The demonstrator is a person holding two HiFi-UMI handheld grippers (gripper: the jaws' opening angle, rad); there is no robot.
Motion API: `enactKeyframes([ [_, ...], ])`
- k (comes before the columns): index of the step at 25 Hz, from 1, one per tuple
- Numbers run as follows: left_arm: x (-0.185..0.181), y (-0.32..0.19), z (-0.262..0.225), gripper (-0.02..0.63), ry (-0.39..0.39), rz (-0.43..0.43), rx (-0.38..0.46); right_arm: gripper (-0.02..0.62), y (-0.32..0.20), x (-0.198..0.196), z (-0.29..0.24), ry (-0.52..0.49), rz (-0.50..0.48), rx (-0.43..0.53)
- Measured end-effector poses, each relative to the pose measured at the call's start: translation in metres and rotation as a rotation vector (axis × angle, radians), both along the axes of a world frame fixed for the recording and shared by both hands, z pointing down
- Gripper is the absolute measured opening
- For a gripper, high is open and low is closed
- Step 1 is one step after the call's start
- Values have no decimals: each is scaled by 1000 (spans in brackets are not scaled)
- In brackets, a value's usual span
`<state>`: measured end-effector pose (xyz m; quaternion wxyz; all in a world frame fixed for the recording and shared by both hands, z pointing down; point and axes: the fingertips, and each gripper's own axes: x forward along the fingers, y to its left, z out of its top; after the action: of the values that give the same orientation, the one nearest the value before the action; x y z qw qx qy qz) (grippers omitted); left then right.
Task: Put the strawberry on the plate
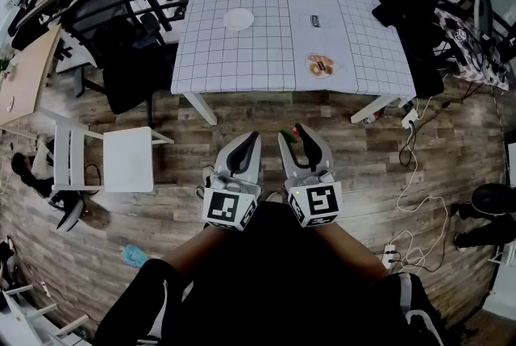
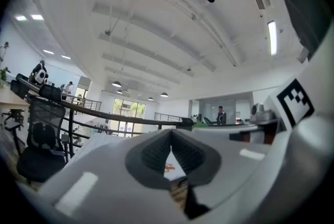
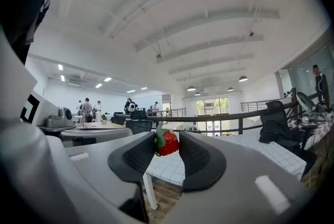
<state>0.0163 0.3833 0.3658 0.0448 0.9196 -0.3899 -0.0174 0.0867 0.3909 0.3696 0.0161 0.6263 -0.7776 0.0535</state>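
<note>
At the far left of the head view, a black office chair (image 1: 113,38) stands beside the surface (image 1: 242,62). Nearer the person, a white chair (image 1: 121,159) sits on the wooden floor (image 1: 242,106). Next comes the left claw (image 1: 248,139), held level and low in front of the person. Its own view shows the two jaws clenched tip to tip with nothing caught between them. Beyond it, the surface is covered by a white checked cloth, and the plate (image 1: 239,19), white and round, lies on the far left part. Just right of the left claw, the right claw (image 1: 292,131) also points level toward the surface. It is grasping the strawberry (image 3: 167,143), red with a green cap, pinched between the tips of its dark pads (image 3: 194,156). The strawberry is therefore in the air over the floor, well apart from the plate. Farther right, white cables (image 1: 415,175) trail across the floor.
</note>
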Motion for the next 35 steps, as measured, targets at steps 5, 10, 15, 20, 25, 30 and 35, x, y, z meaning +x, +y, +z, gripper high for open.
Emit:
enactKeyframes([
  [5, 1, 9, 3, 8, -13, -33, 11, 144, 13, 10, -1, -77, -27, 21],
  [10, -5, 20, 6, 8, -29, -89, 11, 146, 22, 14, 2, -78, -52, 27],
  [15, -16, 16, 11, 8, -10, -134, -26, 146, 22, 19, 12, -86, -36, -2],
  [20, -14, 7, 17, 8, -2, -131, -45, 146, 14, 25, 22, -74, -7, -39],
  [25, -14, -17, 34, 8, 26, -129, -88, 146, 2, 33, 38, -75, 27, -66],
  [30, -6, -53, 35, 8, 22, -99, -82, 146, -31, 36, 45, -61, 48, -94],
  [35, -14, -103, 34, 8, 29, -107, -92, 146, -80, 29, 52, -65, 58, -131],
])
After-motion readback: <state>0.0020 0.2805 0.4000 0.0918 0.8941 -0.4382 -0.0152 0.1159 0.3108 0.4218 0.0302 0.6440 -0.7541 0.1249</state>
